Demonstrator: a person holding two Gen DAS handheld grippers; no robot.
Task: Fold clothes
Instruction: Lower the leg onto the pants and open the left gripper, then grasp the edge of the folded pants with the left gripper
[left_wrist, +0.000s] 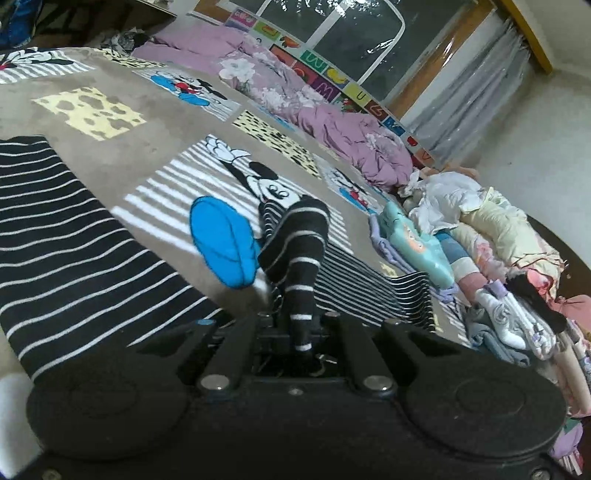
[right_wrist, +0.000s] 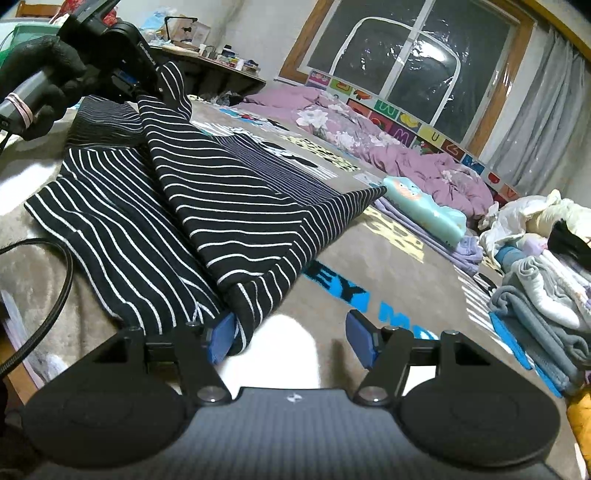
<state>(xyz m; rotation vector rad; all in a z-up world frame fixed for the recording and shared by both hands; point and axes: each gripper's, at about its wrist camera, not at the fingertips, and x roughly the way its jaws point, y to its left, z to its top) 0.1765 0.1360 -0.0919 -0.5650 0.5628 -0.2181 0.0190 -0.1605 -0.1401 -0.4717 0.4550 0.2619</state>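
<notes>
A black garment with thin white stripes (right_wrist: 207, 206) lies part-folded on the cartoon-print bed cover (right_wrist: 369, 280). My left gripper (left_wrist: 301, 332) is shut on a bunched edge of that garment (left_wrist: 299, 243), which rises between its fingers. The right wrist view shows the left gripper (right_wrist: 147, 79) at the upper left, held by a gloved hand (right_wrist: 44, 74), lifting one flap off the bed. My right gripper (right_wrist: 291, 339) is open and low over the cover. Its left blue pad (right_wrist: 221, 339) touches the garment's near folded corner; the right pad (right_wrist: 364, 339) is free.
A pink quilt (right_wrist: 406, 155) lies crumpled along the window side. Folded and loose clothes (right_wrist: 546, 288) are piled at the right, with a teal folded item (right_wrist: 424, 210) beside them. A black cable (right_wrist: 44, 302) loops at the near left. A cluttered table (right_wrist: 221, 62) stands behind.
</notes>
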